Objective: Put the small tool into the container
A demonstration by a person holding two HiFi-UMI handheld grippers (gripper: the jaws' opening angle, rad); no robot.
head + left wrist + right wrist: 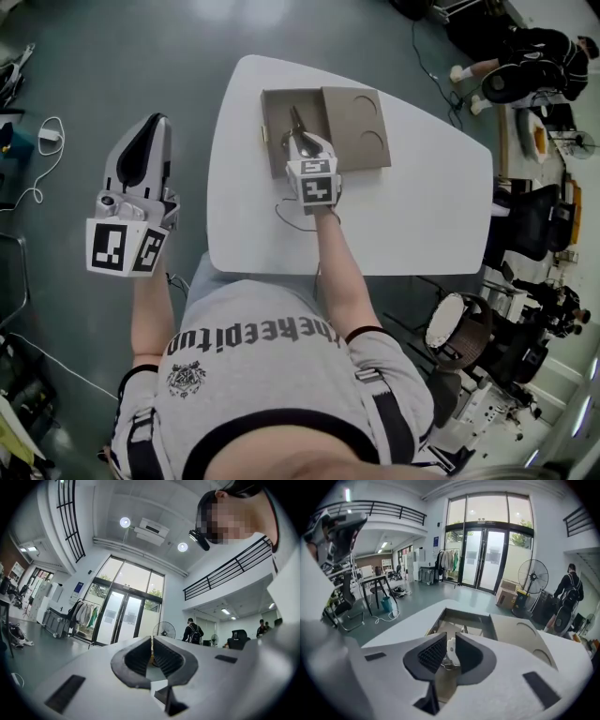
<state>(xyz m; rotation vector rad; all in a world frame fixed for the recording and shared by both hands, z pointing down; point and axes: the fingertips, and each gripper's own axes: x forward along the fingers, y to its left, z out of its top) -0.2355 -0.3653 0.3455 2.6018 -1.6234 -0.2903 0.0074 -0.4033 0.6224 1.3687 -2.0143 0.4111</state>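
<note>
On the shirt (281,389), upside-down black lettering (251,337)

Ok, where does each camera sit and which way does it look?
Head view: on the person's head, looking steeply down at the table and box; chest and arms show.
Left gripper view: on the left gripper, facing level toward glass doors; shut jaws show.
Right gripper view: on the right gripper, tilted down at the box; open jaws show.
Head and right gripper views share the box.
</note>
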